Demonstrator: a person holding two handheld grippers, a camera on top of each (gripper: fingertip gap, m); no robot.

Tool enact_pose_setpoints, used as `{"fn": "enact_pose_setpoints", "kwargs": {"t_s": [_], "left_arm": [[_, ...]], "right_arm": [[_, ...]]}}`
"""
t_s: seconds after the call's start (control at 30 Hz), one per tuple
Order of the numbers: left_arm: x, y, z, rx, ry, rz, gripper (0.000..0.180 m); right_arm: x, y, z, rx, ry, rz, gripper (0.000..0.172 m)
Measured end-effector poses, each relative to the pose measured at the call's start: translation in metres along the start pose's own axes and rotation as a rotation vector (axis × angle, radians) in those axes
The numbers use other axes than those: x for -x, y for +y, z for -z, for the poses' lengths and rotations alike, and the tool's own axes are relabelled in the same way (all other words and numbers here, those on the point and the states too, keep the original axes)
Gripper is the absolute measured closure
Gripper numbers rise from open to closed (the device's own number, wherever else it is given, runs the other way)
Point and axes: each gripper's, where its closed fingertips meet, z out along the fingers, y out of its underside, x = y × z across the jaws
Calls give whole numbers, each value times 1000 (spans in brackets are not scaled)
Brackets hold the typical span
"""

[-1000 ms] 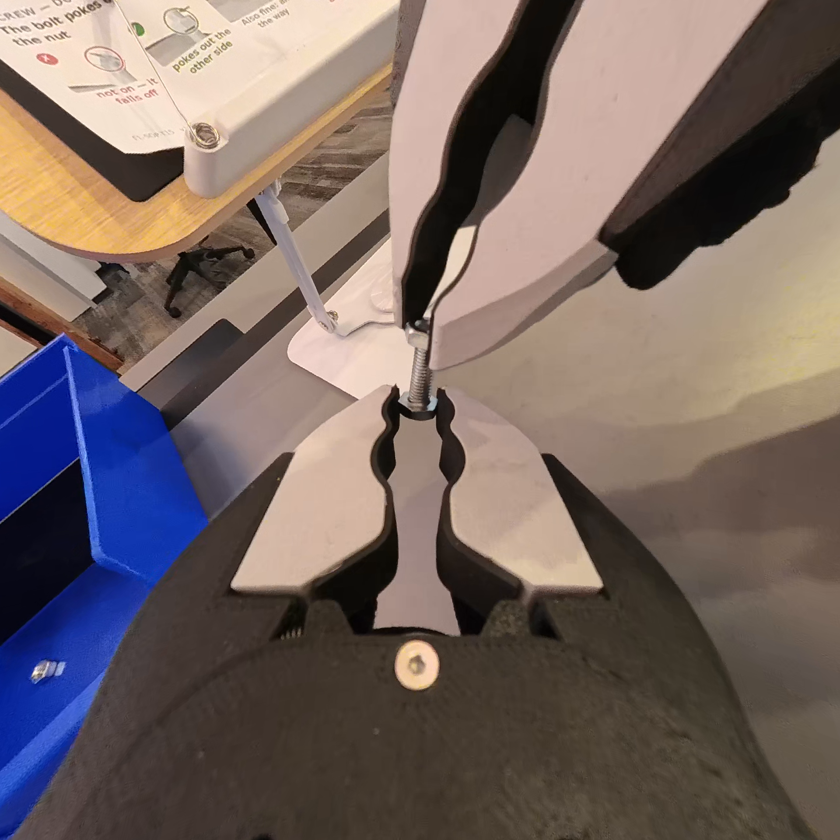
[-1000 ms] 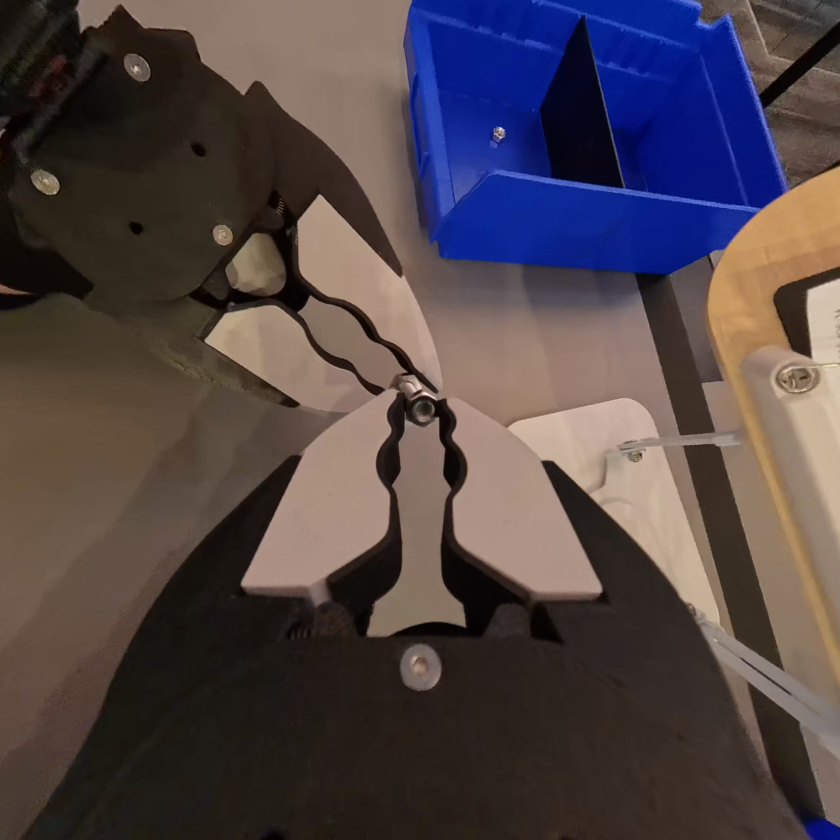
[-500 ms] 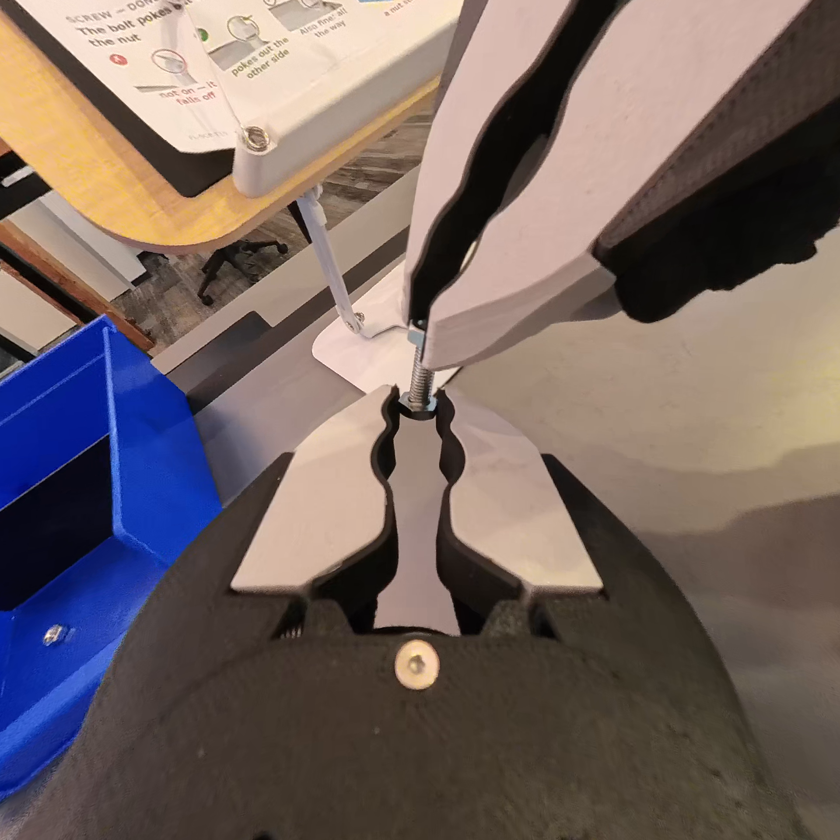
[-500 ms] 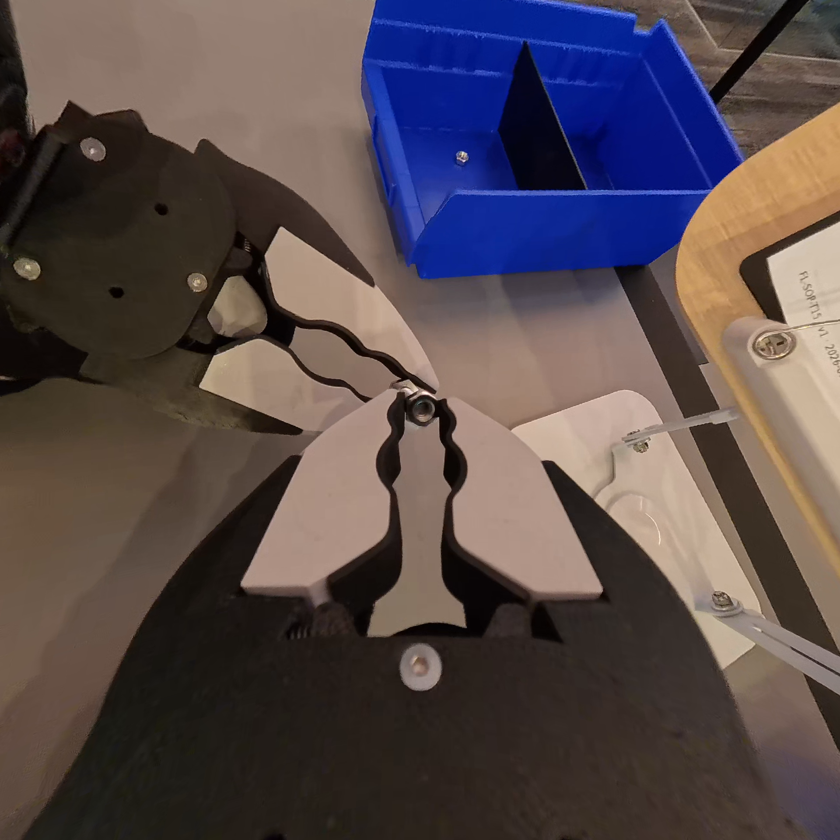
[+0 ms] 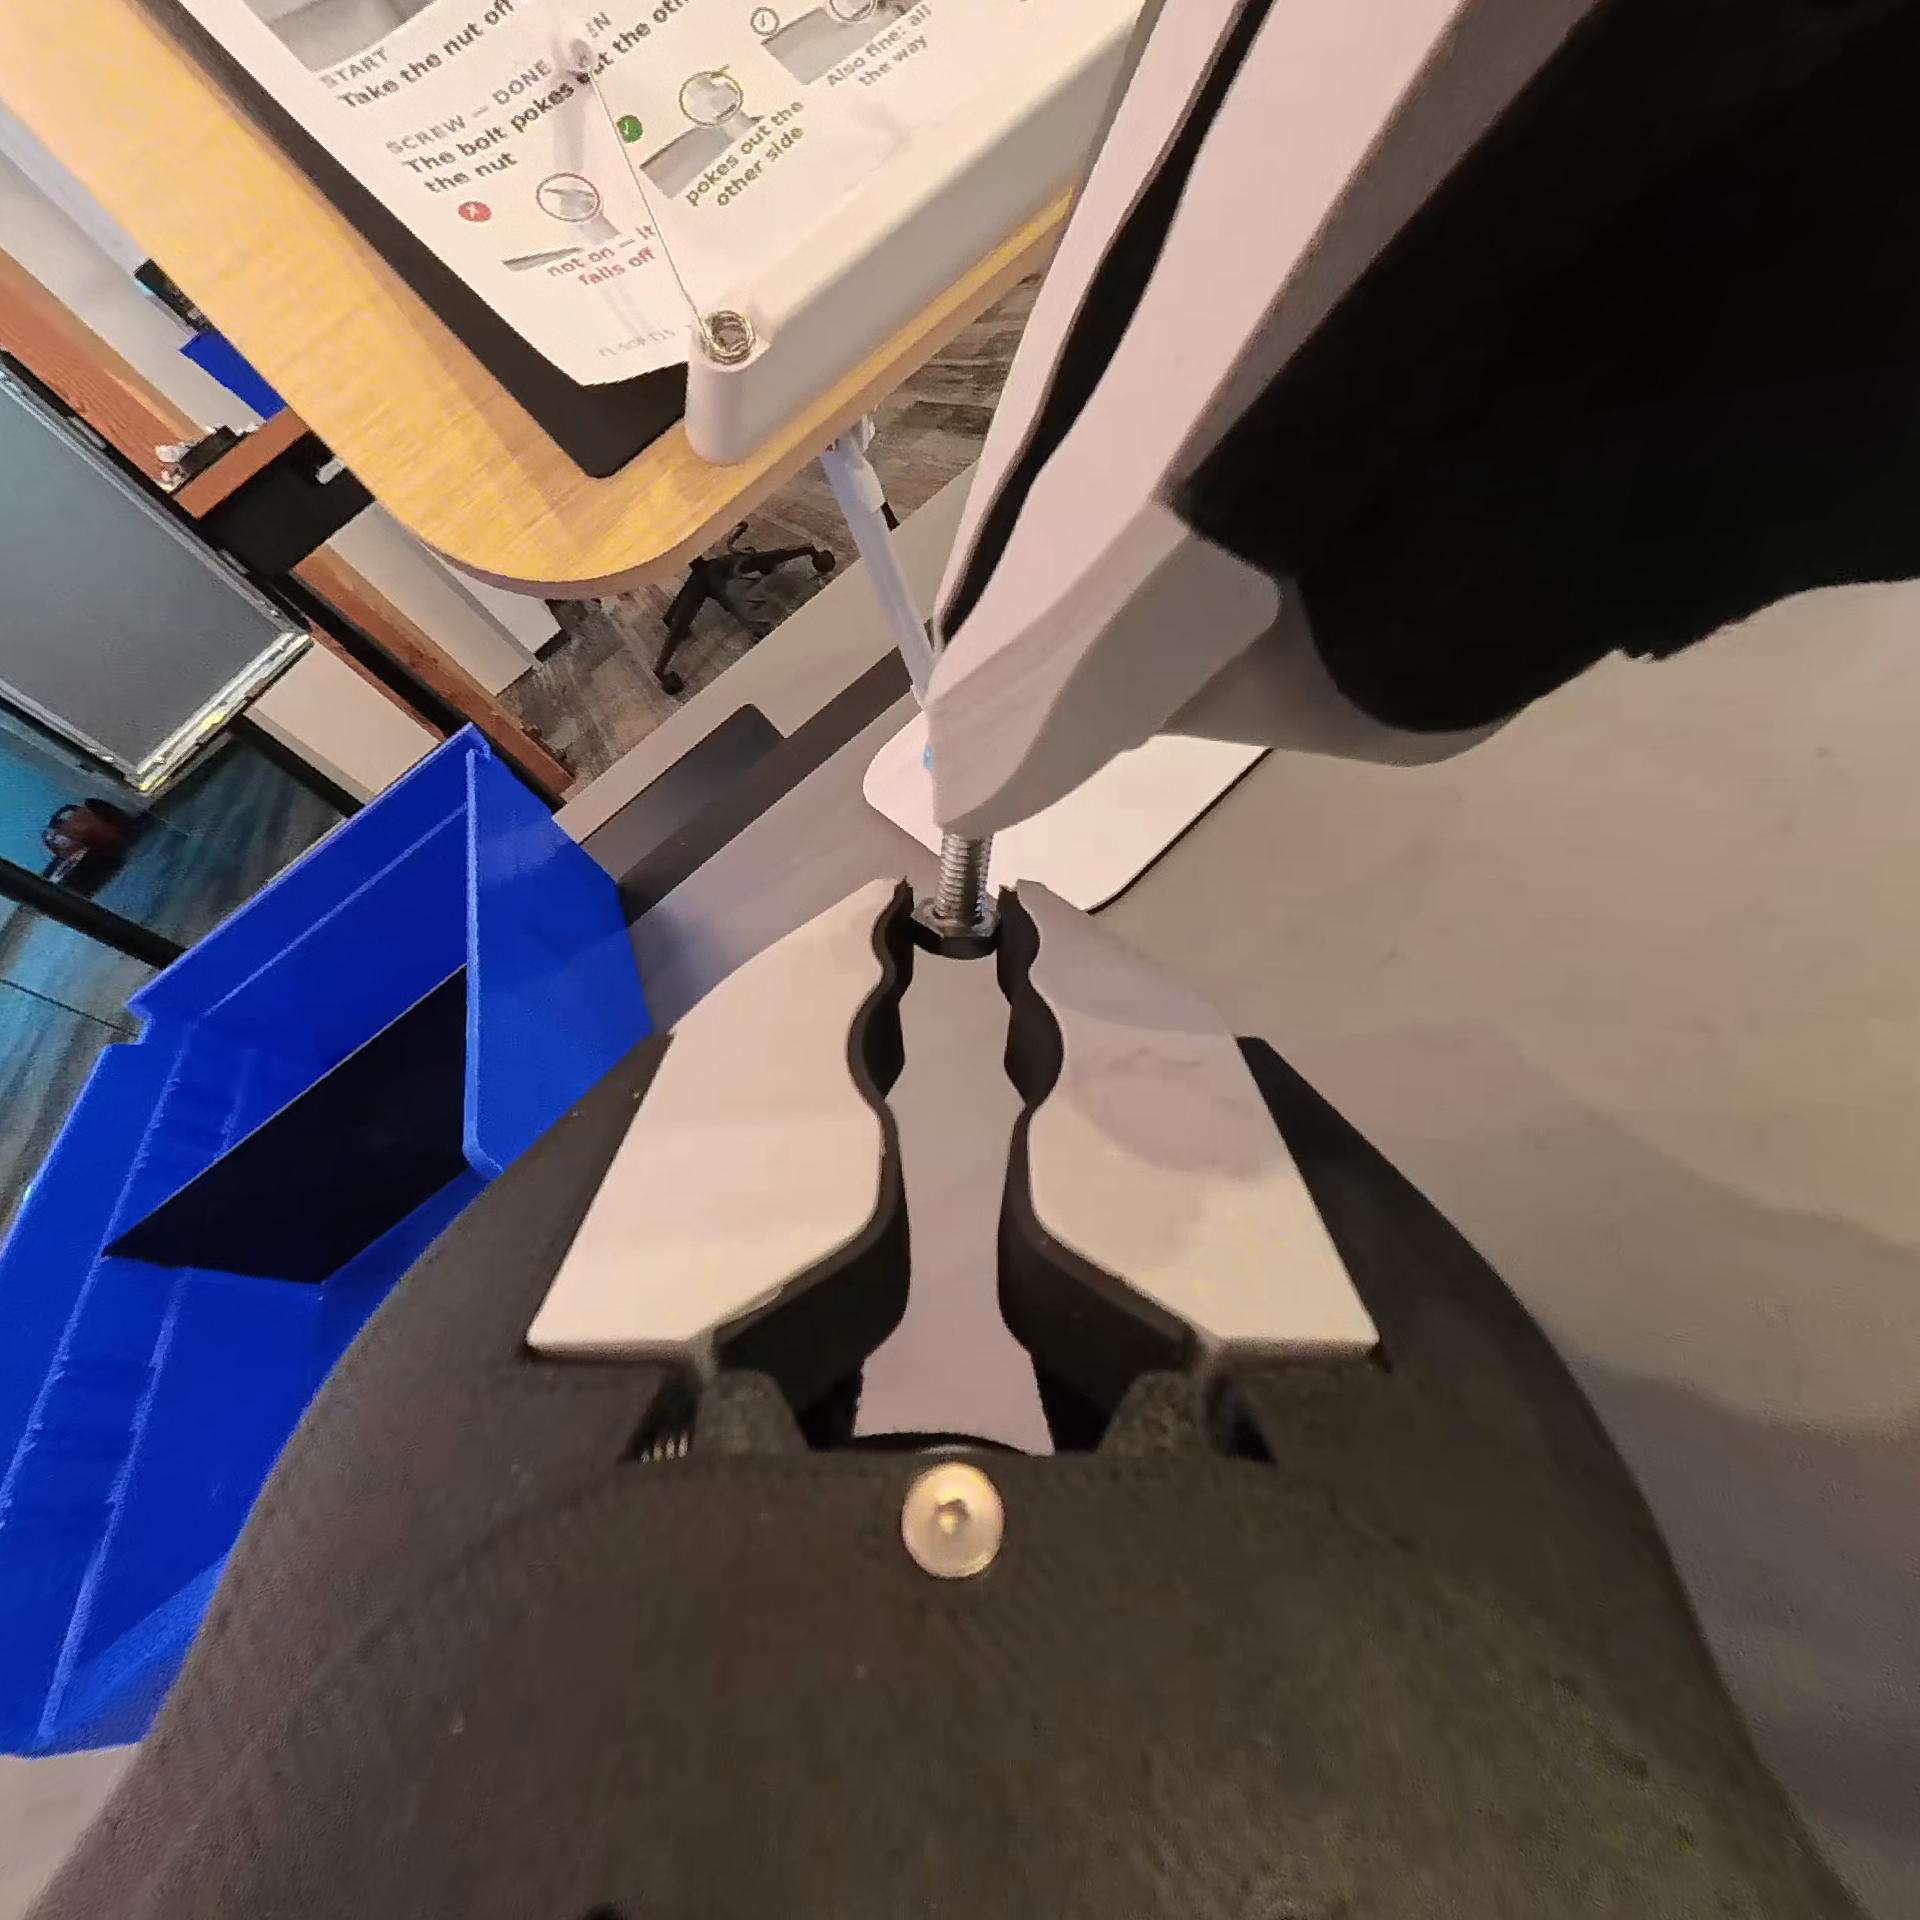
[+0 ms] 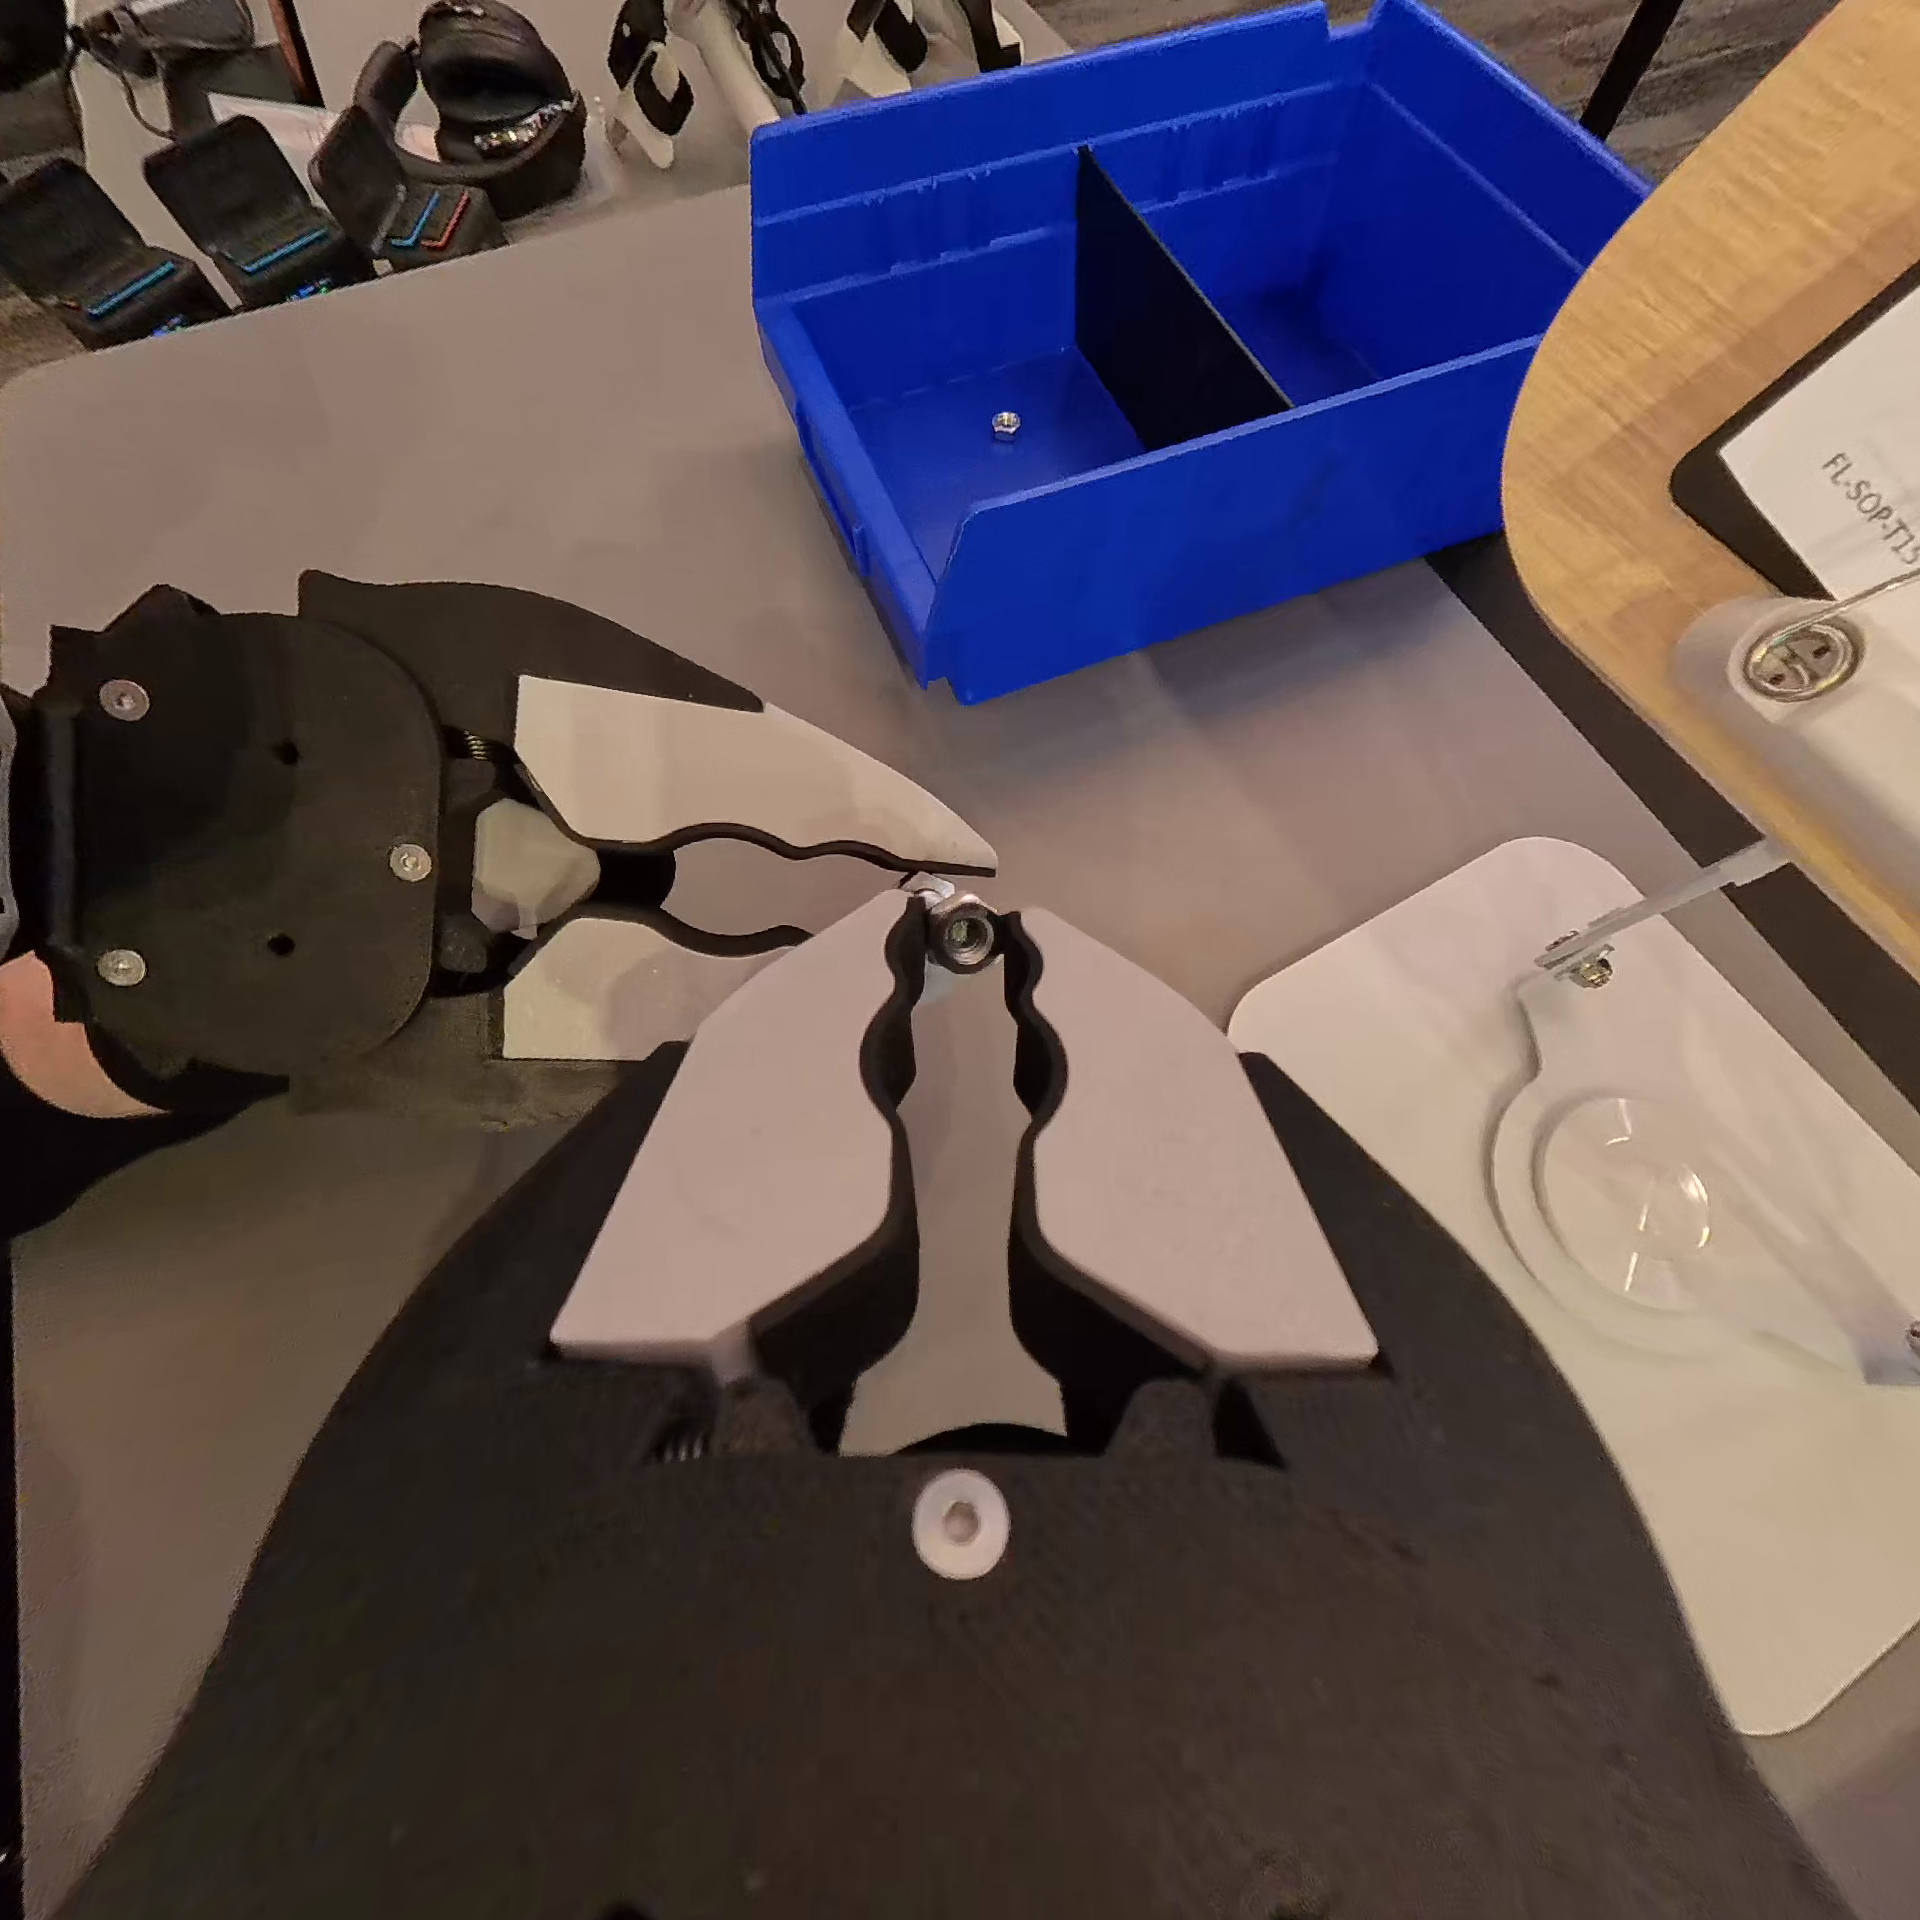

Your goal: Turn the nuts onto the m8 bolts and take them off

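Right now the nut [image 6: 961, 930] sits clenched in the tips of the right claw [image 6: 961, 935], its threaded bore facing that camera with the far face not yet filled by the bolt. The bolt [image 5: 961, 873] runs from it to the left claw [image 5: 961, 920], which grips the dark hex head; both are held in the air above the grey worktop [image 6: 520, 468].

To do this turn well, I would keep the 2 claws on 1 straight axis, so the nut face stays square to the shaft, and twist one wrist while the other holds firm. A tilt risks cross-threading. Only the very tips pinch each hex, so light, steady pressure along the bolt seems wise, with a re-grip after each partial turn.

Both parts are bright, hard steel: a coarse helical thread and small 6-sided flats that can slip. The claw fingers [image 6: 1143, 1143] are flat pale plates edged with wavy black pads.

Farther off, a glossy blue plastic bin [image 6: 1039, 582] with a dark divider holds 1 spare nut [image 6: 1005, 423]. A smooth white plate [image 6: 1403, 987] lies to the right.
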Motion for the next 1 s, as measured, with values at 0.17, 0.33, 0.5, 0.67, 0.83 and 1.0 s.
{"fn": "enact_pose_setpoints", "kwargs": {"t_s": [0.17,0.33,0.5,0.67,0.83,1.0], "left_arm": [[-1,-2,1,-10,14,22,165],[0,-3,2,-20,22,39,165],[1,-3,2,-24,27,49,165],[0,-3,1,-23,31,53,165],[0,-4,0,-29,40,68,165],[-3,-8,2,-62,80,106,165]], "right_arm": [[1,-2,1,-3,22,13,157],[3,-3,3,-8,25,18,157],[3,-3,3,-6,27,27,157],[2,-2,4,-11,25,26,156],[0,-3,6,-20,30,28,147],[7,-11,13,-83,-20,80,133]]}}
